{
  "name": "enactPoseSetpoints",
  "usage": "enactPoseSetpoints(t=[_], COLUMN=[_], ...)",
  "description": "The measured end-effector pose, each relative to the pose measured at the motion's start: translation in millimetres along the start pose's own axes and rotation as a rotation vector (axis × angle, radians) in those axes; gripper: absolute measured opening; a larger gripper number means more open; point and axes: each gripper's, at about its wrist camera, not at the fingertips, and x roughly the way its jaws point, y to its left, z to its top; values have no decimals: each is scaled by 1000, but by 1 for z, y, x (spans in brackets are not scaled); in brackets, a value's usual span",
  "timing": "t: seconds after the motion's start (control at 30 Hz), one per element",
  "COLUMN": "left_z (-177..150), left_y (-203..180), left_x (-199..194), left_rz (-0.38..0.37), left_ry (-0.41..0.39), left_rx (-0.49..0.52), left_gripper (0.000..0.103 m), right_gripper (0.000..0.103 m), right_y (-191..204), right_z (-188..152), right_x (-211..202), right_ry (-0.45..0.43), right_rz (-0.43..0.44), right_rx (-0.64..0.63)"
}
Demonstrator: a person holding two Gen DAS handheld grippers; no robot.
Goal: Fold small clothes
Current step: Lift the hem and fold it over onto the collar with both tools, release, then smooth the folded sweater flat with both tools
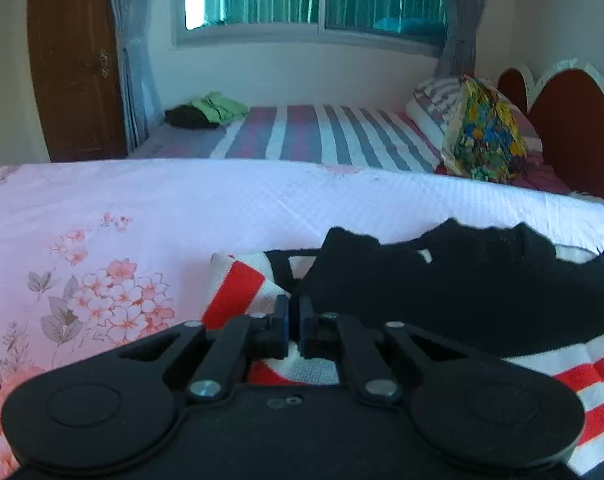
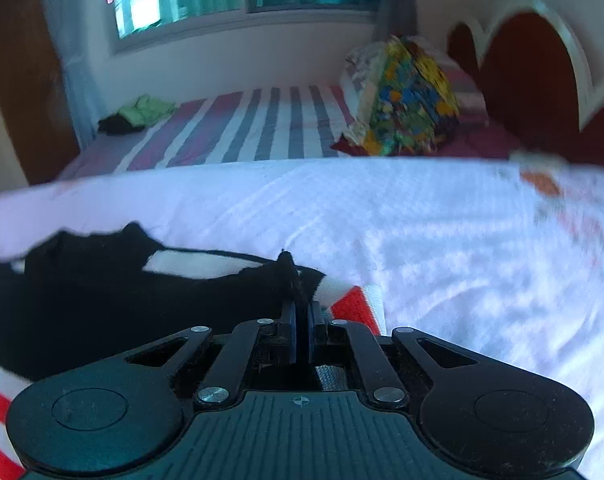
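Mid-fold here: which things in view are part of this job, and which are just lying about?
In the job:
- black, red and white striped garment
- left claw, shut on it
- right claw, shut on it
- floral sheet underneath

Lying about:
- green and black clothes
- colourful pillow
- striped bed

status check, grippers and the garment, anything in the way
Left gripper shut on the striped sleeve. Right gripper shut on the black garment at its far edge. Garment lies on the floral sheet; nothing in the way.
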Motion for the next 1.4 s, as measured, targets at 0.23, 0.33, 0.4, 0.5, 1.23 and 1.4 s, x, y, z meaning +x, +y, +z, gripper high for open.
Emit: enactPoseSetpoints(t=[0.23,0.33,0.4,0.5,1.23,1.4], left_z=[6,3,-3,-20,-35,-50], left_y=[-7,-30,-48,-53,-53,-59], left_x=[-51,-68,-67,-52,-80,-70], left_rz=[-99,-186,-214,-180,-170,-166], left_ry=[-37,-14,17,66,112,119], left_rx=[-33,26,63,92,29,85], left_gripper=[18,19,22,23,34,41], right_gripper=[5,7,7,7,7,7], right_y=[22,54,78,96,115,114], right_z=[2,-12,-22,-35,-52,-75], right_x=[-55,-71,-74,-62,-80,-76], right_ry=[-56,-33,-23,11,27,49], right_rz=[117,228,258,234,254,245], right_rx=[26,-7,-41,-87,-30,-81])
